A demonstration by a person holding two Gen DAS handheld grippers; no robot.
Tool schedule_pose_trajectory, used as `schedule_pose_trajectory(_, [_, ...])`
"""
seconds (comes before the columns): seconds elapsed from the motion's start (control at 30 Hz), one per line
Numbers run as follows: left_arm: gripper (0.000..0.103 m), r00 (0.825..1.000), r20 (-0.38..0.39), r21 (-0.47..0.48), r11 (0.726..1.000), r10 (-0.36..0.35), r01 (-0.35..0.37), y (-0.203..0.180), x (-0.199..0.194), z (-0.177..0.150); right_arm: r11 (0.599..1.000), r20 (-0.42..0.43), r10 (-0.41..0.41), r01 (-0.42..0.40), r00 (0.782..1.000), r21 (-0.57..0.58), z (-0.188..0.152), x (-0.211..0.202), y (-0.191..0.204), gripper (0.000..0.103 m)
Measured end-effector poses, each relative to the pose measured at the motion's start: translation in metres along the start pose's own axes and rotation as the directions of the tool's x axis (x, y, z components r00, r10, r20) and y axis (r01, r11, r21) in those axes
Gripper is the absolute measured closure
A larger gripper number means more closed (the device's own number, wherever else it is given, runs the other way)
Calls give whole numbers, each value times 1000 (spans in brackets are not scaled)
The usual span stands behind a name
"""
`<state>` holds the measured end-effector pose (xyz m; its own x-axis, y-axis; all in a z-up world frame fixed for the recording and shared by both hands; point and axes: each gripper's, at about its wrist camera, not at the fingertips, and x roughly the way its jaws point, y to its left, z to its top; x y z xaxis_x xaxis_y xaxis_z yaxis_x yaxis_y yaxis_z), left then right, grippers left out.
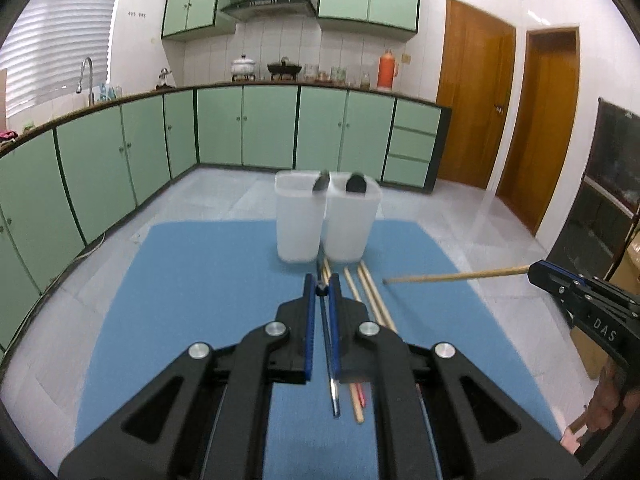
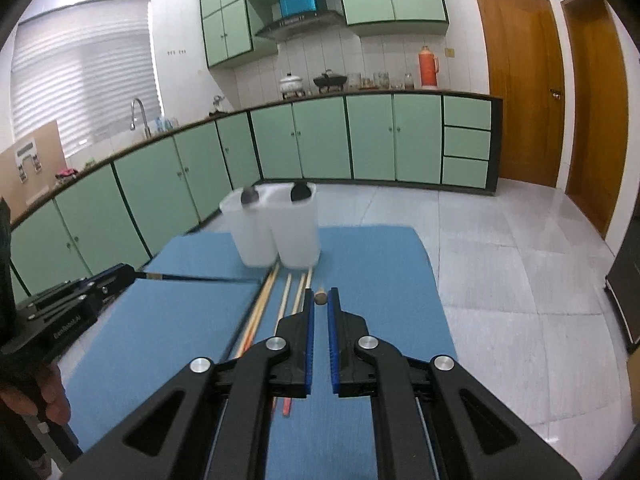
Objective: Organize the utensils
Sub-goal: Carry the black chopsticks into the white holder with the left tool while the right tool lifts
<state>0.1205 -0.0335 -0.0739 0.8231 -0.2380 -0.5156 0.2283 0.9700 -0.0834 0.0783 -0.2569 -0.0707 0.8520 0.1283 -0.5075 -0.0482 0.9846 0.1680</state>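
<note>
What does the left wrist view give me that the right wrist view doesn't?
Left wrist view only: the whole wooden chopstick sticking sideways out of the right tool, and the dark chopstick's lower end hanging under the left tool.
Right wrist view only: the dark chopstick's full length out of the left tool, and a cardboard box on the counter.
Both: two white bins, loose chopsticks on the blue mat.
</note>
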Motion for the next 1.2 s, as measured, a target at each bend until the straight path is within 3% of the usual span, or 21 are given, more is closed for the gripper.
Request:
schedule_pose_trajectory(0.33, [98, 997, 73, -19, 1000, -6, 8, 0, 10, 50, 998, 11, 54, -54, 999, 24, 51, 12, -5, 97])
schedule_pose_trajectory(1.17, [98, 982, 185, -35, 998, -38, 46, 16, 4, 113, 989, 85, 139, -134, 987, -64, 122, 14, 16, 98])
schedule_pose_trajectory(1.2, [98, 980, 193, -35, 998, -39, 46, 16, 4, 117, 988, 91, 146, -140, 985, -66, 126, 15, 16, 102])
